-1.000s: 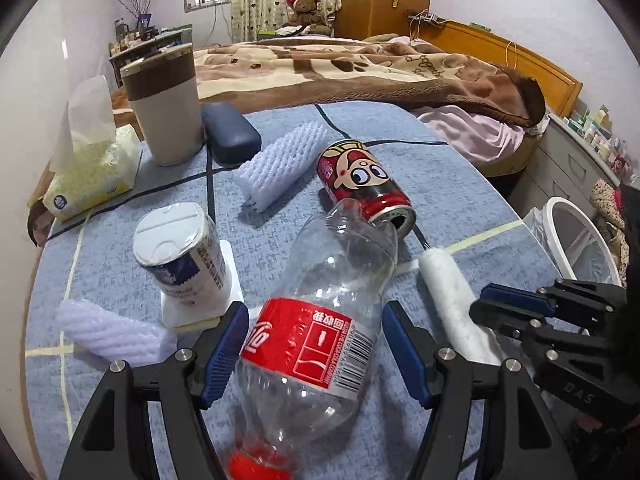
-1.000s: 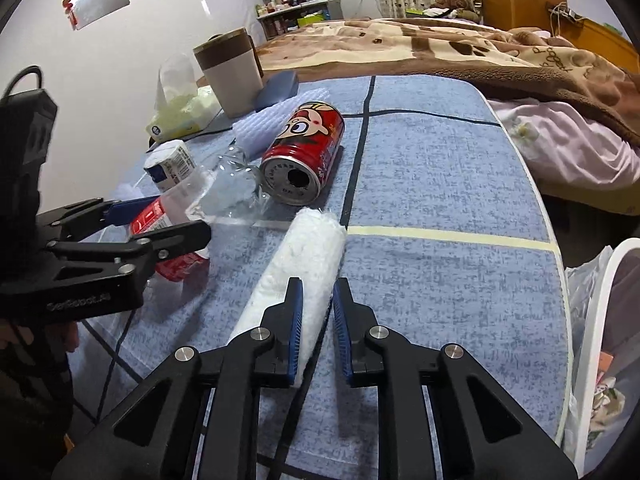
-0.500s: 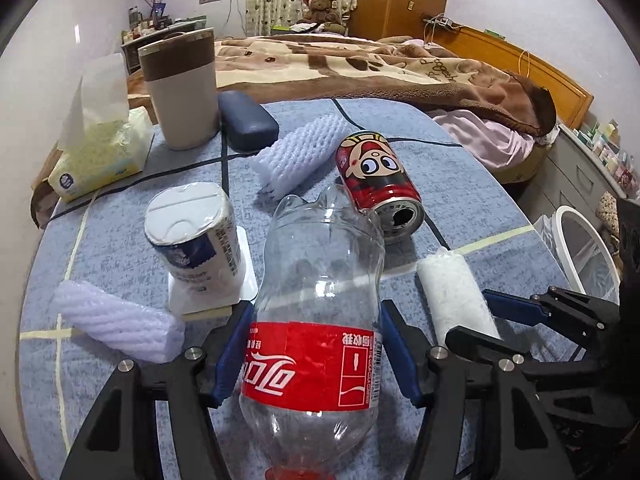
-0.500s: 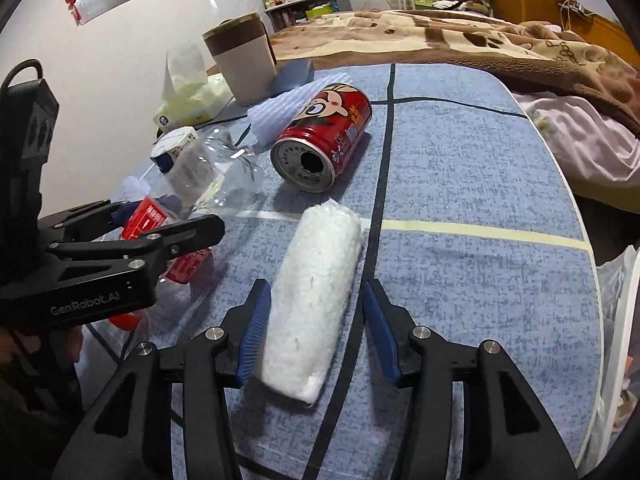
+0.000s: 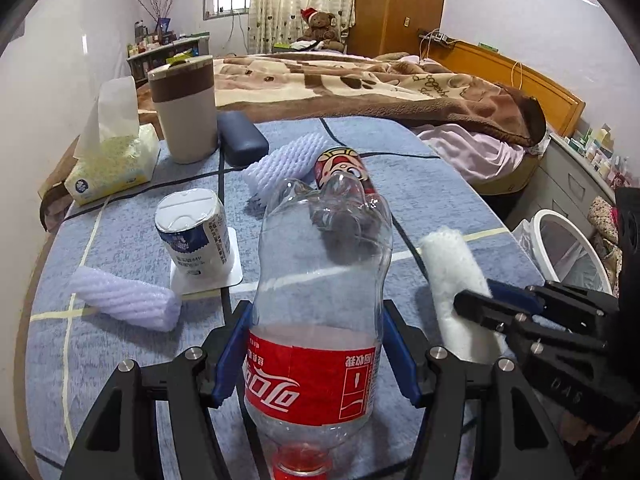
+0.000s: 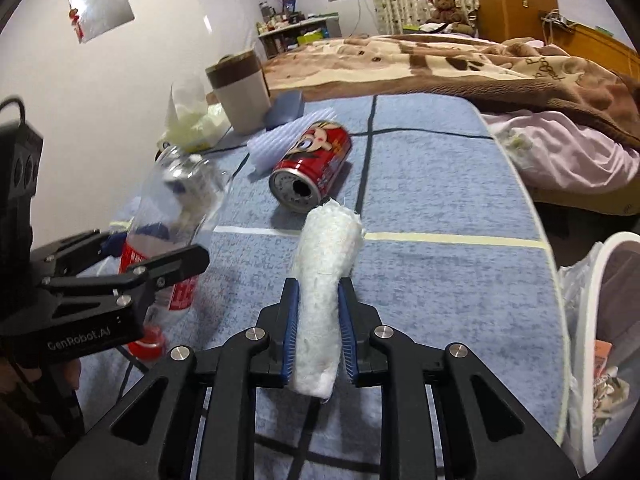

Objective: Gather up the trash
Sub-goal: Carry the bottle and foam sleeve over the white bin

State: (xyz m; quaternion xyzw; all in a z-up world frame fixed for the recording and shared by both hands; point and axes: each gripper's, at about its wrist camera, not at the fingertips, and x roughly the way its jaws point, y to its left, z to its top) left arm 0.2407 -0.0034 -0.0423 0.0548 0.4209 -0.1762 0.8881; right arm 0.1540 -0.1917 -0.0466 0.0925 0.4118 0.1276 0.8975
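Note:
My left gripper (image 5: 316, 354) is shut on an empty clear cola bottle (image 5: 320, 296) with a red label, held cap toward the camera and tilted up off the blue tablecloth. My right gripper (image 6: 318, 332) is shut on a white foam roll (image 6: 326, 276), which also shows in the left wrist view (image 5: 452, 280). A red drink can (image 6: 310, 166) lies on its side just beyond. Two white foam sleeves (image 5: 124, 300) (image 5: 284, 164) and a white cup with a blue label (image 5: 194, 236) lie on the table.
A white bin with a bag (image 6: 604, 320) stands to the right of the table (image 6: 440, 200). At the back left stand a beige tumbler (image 5: 184, 114), a tissue pack (image 5: 112, 164) and a dark glasses case (image 5: 242, 140). A bed lies behind.
My left gripper has closed on the bottle and tilted it up. My right gripper opened, moved around the foam roll and closed on it.

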